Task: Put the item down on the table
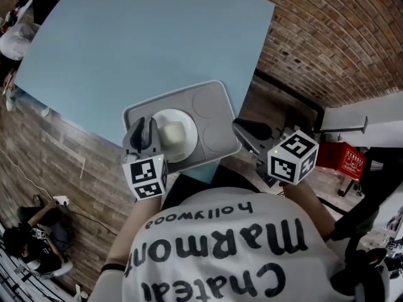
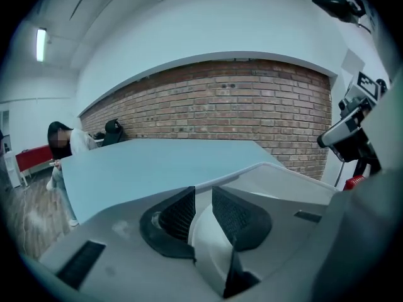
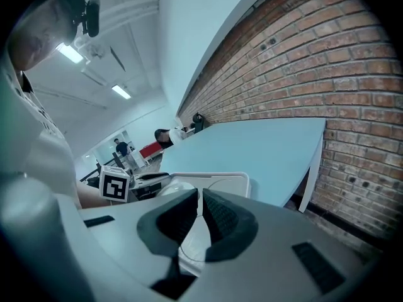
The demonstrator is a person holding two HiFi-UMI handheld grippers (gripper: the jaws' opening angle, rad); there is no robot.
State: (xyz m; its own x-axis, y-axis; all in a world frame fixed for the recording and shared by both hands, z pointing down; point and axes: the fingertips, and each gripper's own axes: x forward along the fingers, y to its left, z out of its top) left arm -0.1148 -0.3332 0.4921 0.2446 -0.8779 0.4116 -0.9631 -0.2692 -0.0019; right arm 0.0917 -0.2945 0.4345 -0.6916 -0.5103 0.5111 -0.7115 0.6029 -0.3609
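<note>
A grey tray [image 1: 217,106] hangs over the near corner of the light-blue table [image 1: 145,36], with a gripper on each side. It carries a white plate [image 1: 186,145] holding a pale block [image 1: 170,133]. My left gripper [image 1: 146,128] clamps the tray's left near edge, beside the plate. My right gripper [image 1: 242,128] clamps the right near edge. In the left gripper view the jaws [image 2: 203,200] are shut on the pale rim, and the tray [image 2: 283,187] runs off to the right. The right gripper view shows the jaws [image 3: 200,203] shut on the tray [image 3: 227,182]. Whether the tray rests on the table is unclear.
A brick wall [image 1: 327,36] runs along the table's right side, with a red crate [image 1: 343,159] on the floor beside it. A person [image 1: 38,231] sits on the wooden floor at lower left. Another person [image 2: 63,140] is at the table's far end.
</note>
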